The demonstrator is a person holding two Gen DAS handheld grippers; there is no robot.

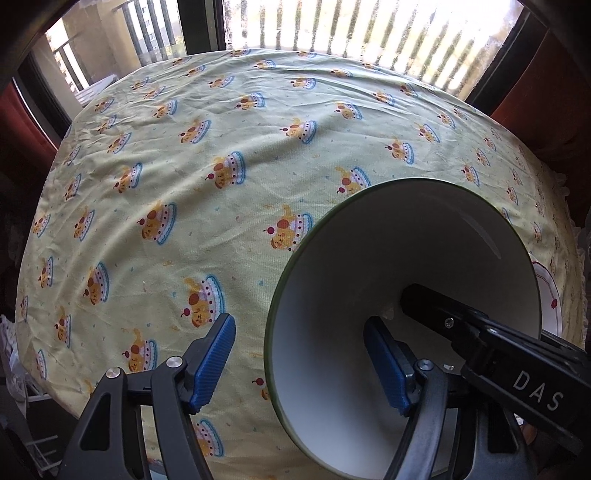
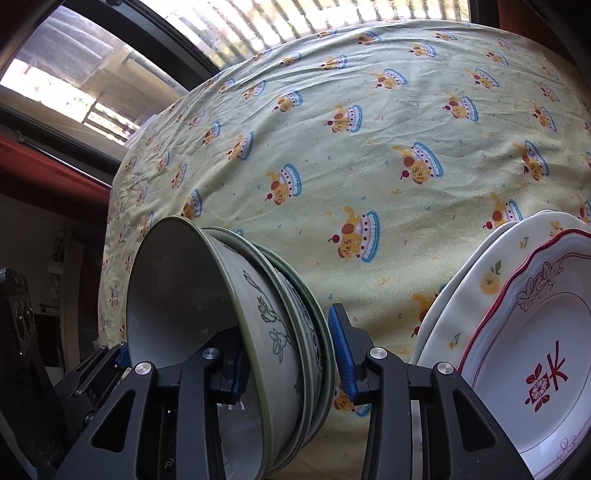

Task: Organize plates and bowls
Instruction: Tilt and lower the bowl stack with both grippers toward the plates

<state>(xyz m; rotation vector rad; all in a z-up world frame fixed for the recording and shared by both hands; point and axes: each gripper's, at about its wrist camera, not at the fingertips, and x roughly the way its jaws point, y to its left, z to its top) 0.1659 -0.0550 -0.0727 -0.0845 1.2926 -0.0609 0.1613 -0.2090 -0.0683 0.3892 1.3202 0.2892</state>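
A stack of nested green-rimmed white bowls [image 2: 266, 332] with leaf drawings lies in front of both cameras; its white inside [image 1: 369, 295] fills the lower right of the left wrist view. My left gripper [image 1: 306, 365] is open, its jaws astride the bowl's near rim, one blue pad [image 1: 388, 369] inside. My right gripper [image 2: 291, 362] is open, its jaws astride the stack's wall, its left finger [image 1: 461, 325] reaching inside the bowl. A stack of plates [image 2: 517, 325], topped by a red-trimmed one, stands at the right.
The table is covered by a pale yellow cloth [image 1: 240, 155] printed with cartoon cakes. A window with railings [image 1: 351, 26] is behind it. Red curtains [image 1: 22, 122] hang at both sides. A plate edge [image 1: 550, 295] shows right of the bowl.
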